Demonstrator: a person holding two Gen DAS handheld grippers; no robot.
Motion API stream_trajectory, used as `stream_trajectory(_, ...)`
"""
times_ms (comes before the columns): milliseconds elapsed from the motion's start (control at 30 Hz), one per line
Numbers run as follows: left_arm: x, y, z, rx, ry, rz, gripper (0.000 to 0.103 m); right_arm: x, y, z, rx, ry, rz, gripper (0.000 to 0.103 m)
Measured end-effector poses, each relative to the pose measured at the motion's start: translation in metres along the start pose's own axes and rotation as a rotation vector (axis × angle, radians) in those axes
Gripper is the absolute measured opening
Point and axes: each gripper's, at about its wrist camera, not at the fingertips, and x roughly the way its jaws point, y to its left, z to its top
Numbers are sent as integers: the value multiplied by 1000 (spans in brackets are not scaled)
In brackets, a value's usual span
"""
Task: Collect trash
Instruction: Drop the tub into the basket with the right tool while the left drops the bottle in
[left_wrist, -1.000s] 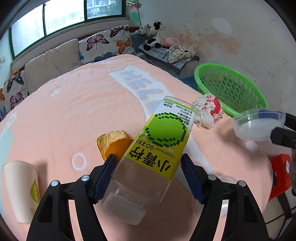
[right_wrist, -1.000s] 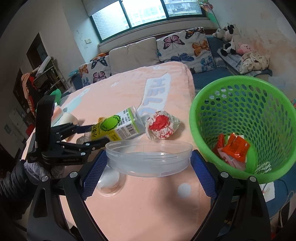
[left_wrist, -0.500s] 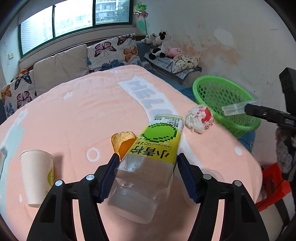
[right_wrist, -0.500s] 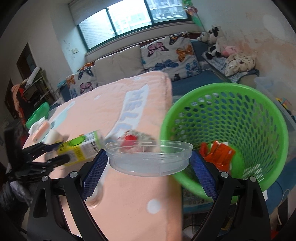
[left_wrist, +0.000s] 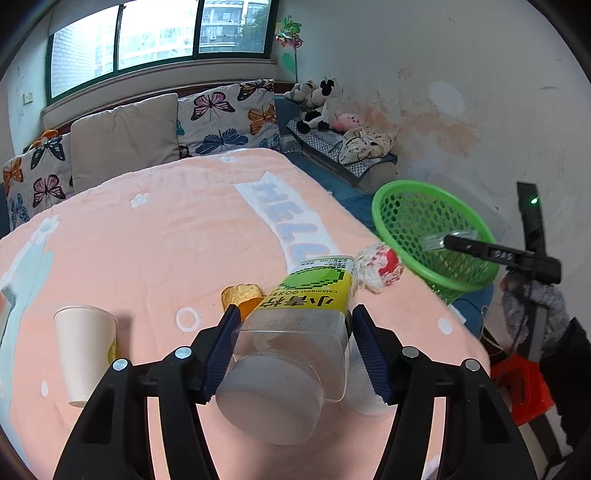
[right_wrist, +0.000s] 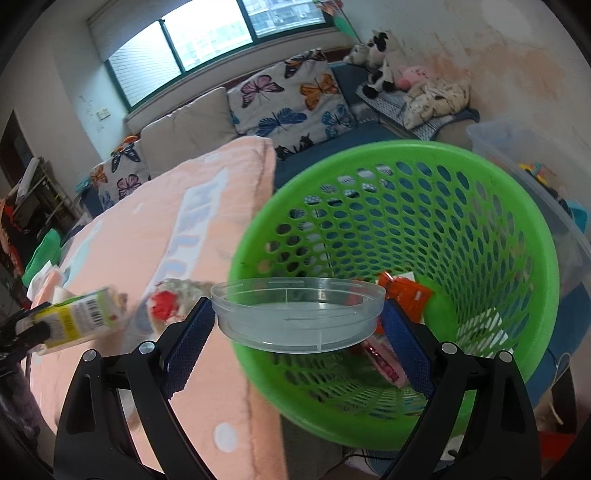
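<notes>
Trash on this job is split between my two hands, and I place everything by the green basket (right_wrist: 524, 206) standing off the far corner of the bench (left_wrist: 155, 236). Furthest from the basket, a paper cup (left_wrist: 83, 350) stands upright, then an orange scrap (left_wrist: 242, 297), both untouched. Next, my left tool (left_wrist: 291, 345) has the clear juice bottle (left_wrist: 295, 328) between its pads, cap end toward me; the jaws are closing on its flat sides and the pads (left_wrist: 221, 347) already bear on it. I judge the grip sits low near the cap, so I would carry it with the heavy end kept down to stop it pivoting. A crumpled red-and-white wrapper (left_wrist: 376, 266) lies just beside the basket, on the bench edge. My right tool (right_wrist: 297, 325) stands wide, clamped across a shallow clear plastic dish (right_wrist: 295, 314), which hangs level over the basket's near rim. To do this well I would push further in past the rim, over the orange packets (right_wrist: 406, 295) at the bottom, before letting go, or the dish may catch the rim and tip out.
</notes>
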Motion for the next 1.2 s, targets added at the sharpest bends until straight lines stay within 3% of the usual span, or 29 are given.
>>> stream_trajectory(300, -6, -21, 21, 5, -24, -59, 60, -5, -22, -2, 35, -2, -24, 94)
stream_trajectory(567, 11, -60, 53, 55, -32, -110, 60, -38, -30, -5, 23, -55, -2, 94)
stream_trajectory(933, 82, -132, 85, 144, 65, -142, 56, -71, -51, -21, 29, -116, -6, 94)
stream_trajectory(1200, 133, -164, 86, 172, 156, -146, 56, -72, -73, -35, 75, -104, -8, 94)
